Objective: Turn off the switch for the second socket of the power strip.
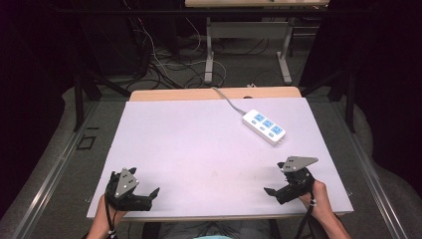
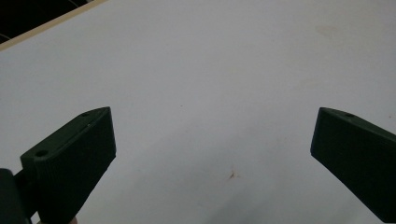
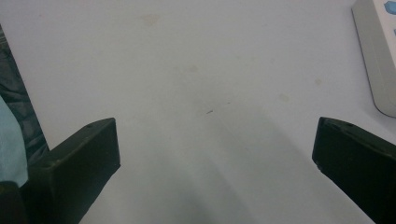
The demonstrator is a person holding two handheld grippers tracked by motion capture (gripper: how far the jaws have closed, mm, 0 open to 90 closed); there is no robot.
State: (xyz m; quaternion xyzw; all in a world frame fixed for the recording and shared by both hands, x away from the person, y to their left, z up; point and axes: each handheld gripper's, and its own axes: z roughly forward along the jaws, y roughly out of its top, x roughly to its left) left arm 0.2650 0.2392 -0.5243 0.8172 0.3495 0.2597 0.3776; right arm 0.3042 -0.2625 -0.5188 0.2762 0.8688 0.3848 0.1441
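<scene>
A white power strip (image 1: 264,126) with blue sockets lies at the back right of the white table top (image 1: 199,149); its grey cable runs off the far edge. Its rim shows as a white strip edge (image 3: 376,60) in the right gripper view. My left gripper (image 1: 144,196) rests near the front left edge, jaws pointing right and wide apart over bare table (image 2: 210,93). Near the front right sits my right gripper (image 1: 273,193), jaws pointing left and just as wide, nothing between them (image 3: 210,140).
Beyond the table's wooden far edge (image 1: 214,93) stand a metal desk frame (image 1: 246,45) and tangled cables on the floor. A small brown stain (image 2: 232,175) marks the table. A light blue cloth (image 3: 8,144) shows past the front edge.
</scene>
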